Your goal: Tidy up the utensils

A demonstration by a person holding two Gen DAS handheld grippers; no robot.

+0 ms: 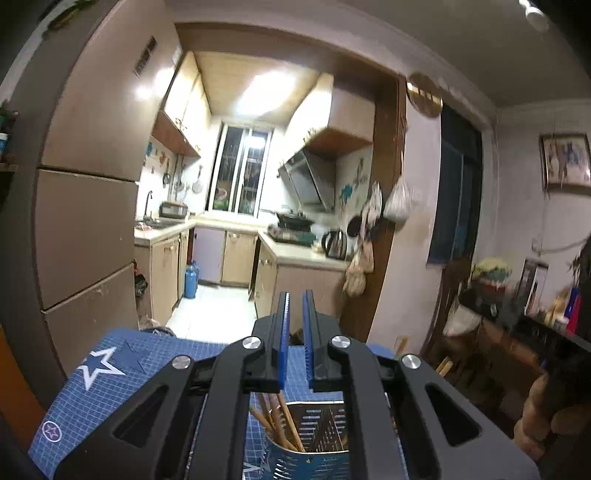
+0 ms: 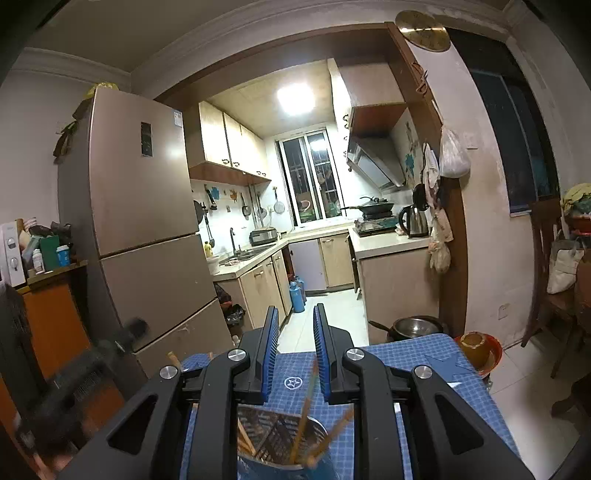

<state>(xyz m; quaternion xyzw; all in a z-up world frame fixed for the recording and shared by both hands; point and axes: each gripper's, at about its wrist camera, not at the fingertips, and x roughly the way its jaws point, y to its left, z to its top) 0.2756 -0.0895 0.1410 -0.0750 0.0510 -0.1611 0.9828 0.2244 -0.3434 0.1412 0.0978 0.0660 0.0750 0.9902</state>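
Both grippers, left (image 1: pixel 295 299) & right (image 2: pixel 295 314), spread, empty, above holder (image 2: pixel 280 443). Risk: 2 blurred chopsticks (image 2: pixel 306 410) bouncing out, or tipping holder.

1. This is a lived-in home, seen from a dining area that opens through a wood-trimmed doorway (image 2: pixel 417 122) into a narrow kitchen.
2. A tall refrigerator (image 2: pixel 147 229) stands beside the opening.
3. Inside are wall cabinets (image 2: pixel 225 140), a sink with faucet (image 2: pixel 236 251), a range hood (image 2: pixel 376 162), a wok on a stove (image 2: pixel 375 210) and an electric kettle (image 2: pixel 413 221).
4. Household touches include a wall clock (image 2: pixel 423 29), hanging bags (image 2: pixel 452 155) and a framed picture (image 1: pixel 565 162).
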